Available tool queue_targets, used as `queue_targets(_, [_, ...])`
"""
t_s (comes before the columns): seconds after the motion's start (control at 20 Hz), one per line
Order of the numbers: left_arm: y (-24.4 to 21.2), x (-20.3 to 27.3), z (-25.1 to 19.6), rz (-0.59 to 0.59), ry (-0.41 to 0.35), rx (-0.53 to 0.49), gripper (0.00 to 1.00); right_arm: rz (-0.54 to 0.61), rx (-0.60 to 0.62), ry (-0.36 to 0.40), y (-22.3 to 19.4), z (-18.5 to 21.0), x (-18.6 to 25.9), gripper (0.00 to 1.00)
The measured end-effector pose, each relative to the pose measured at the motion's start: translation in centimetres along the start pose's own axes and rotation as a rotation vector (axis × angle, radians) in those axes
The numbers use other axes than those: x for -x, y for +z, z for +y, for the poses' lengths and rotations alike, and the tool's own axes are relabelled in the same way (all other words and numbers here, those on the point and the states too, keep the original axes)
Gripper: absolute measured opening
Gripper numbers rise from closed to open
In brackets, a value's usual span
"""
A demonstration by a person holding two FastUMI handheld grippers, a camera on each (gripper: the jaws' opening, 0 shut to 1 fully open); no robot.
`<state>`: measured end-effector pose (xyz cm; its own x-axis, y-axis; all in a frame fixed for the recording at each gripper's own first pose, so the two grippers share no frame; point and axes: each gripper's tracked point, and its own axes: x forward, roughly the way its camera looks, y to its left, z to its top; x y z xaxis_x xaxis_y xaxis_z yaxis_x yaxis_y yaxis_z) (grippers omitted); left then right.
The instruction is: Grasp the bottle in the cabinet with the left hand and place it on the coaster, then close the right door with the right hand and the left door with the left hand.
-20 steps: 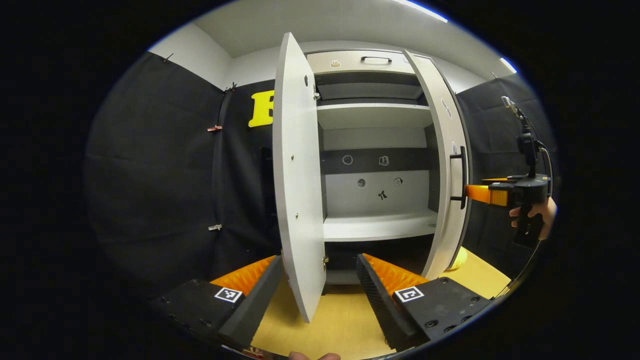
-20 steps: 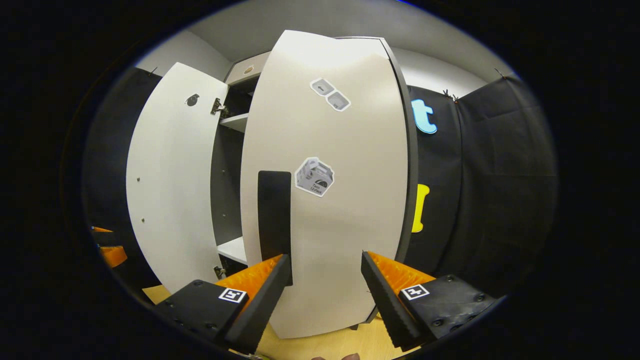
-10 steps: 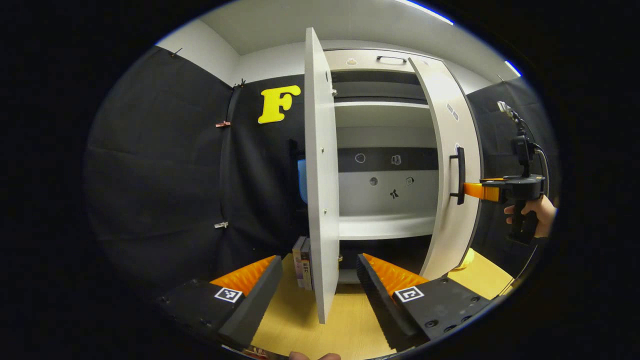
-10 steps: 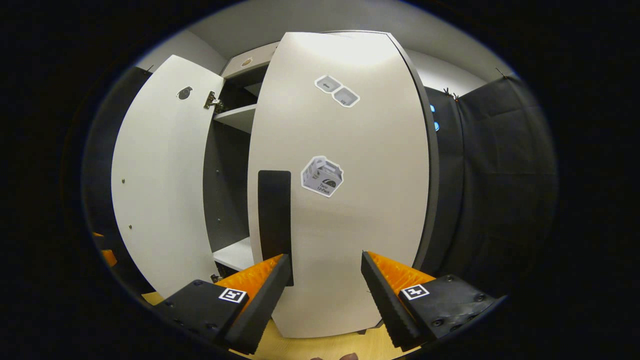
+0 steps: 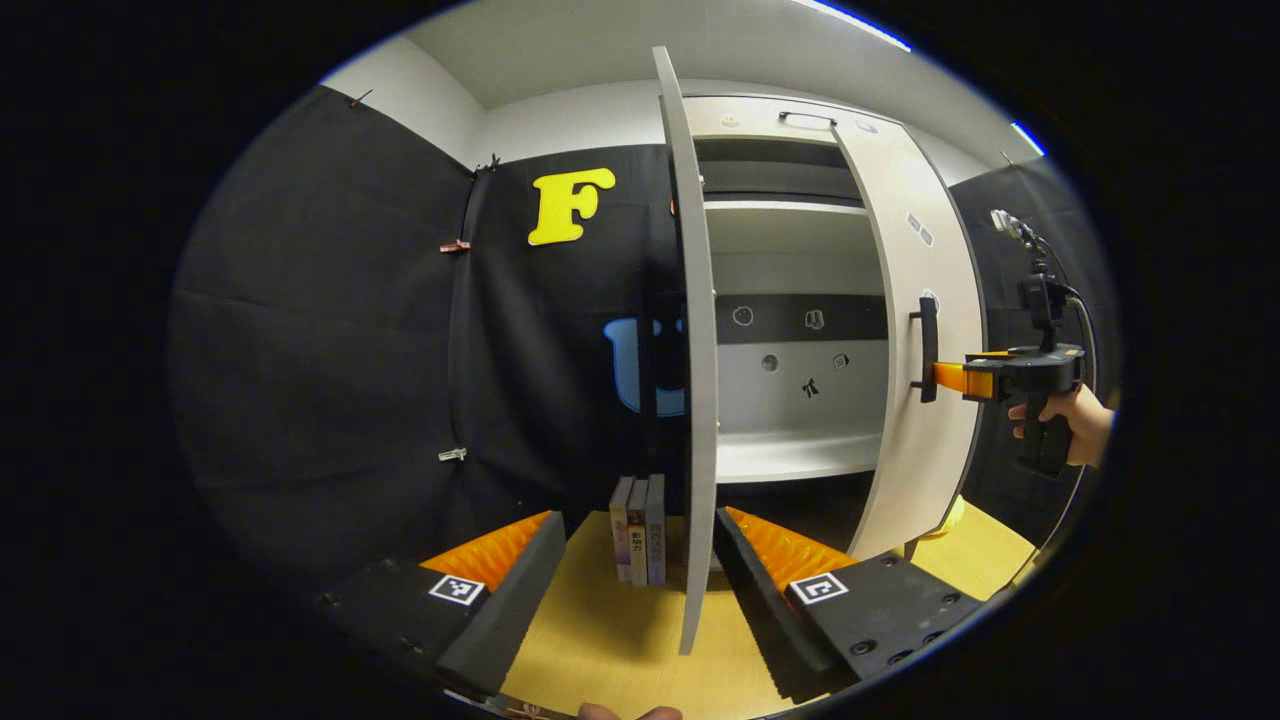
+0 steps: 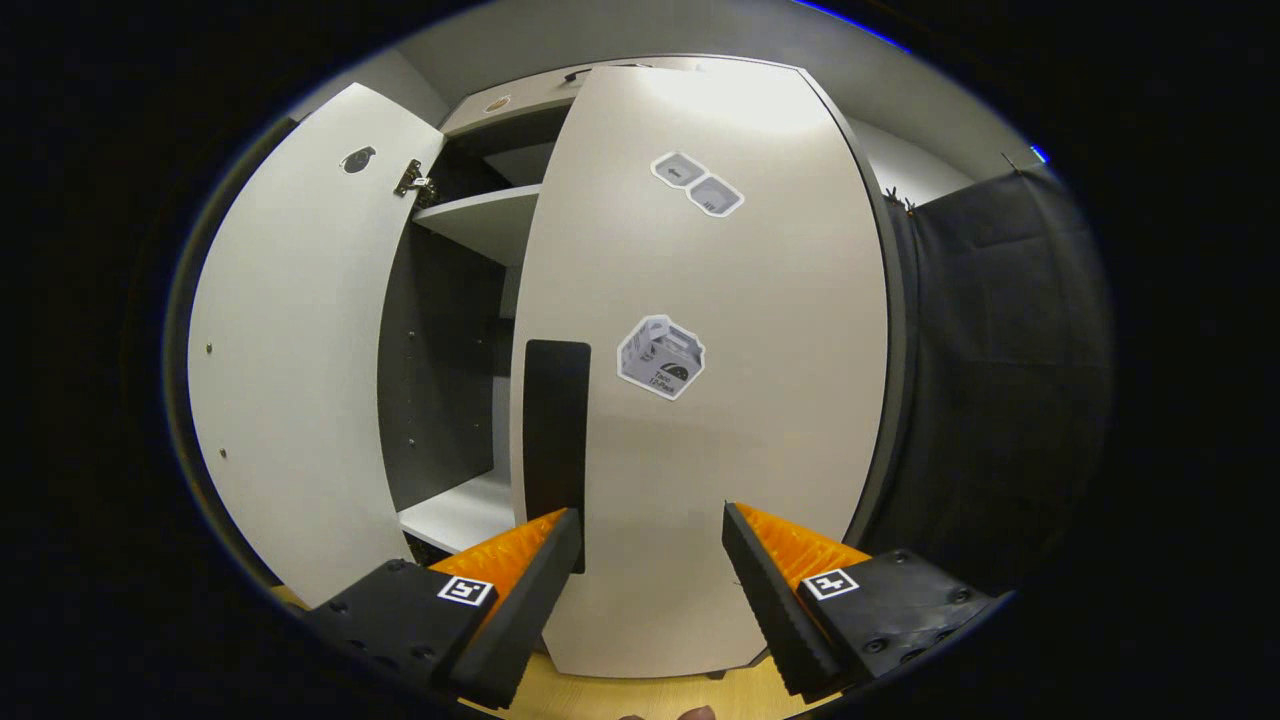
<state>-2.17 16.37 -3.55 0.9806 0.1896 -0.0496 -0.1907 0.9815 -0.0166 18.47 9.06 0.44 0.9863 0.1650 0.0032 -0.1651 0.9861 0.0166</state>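
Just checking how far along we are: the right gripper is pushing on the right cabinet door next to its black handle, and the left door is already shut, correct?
Not quite. The left door is not shut: it stands wide open, seen edge-on in the left gripper view. The rest holds: the right gripper is at the right door beside its black handle, fingers apart.

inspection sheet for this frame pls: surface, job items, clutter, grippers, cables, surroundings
Surface: wooden tabletop, bare in front of the cabinet.
Job's things: left door wide open, edge-on; right door partly open, black handle; cabinet shelf bare; bottle and coaster nothing seen.
Clutter: books upright left of the left door.
Grippers: left gripper open, astride the door's lower edge; right gripper open, at the right door's face.
Cables: black cable hanging from the right gripper.
Surroundings: black cloth wall.
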Motion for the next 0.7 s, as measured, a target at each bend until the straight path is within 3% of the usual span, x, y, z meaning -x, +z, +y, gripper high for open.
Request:
queue_targets(0.35, [1.7,-3.9,2.0,-0.039,-0.034,-0.024,0.95,0.019,0.032,-0.036,-0.4,0.3,2.9,0.98])
queue_targets(0.7, [3.8,-5.7,1.7,-0.081,-0.048,-0.036,0.92,0.017,0.017,-0.080,0.4,-2.7,7.1,0.98])
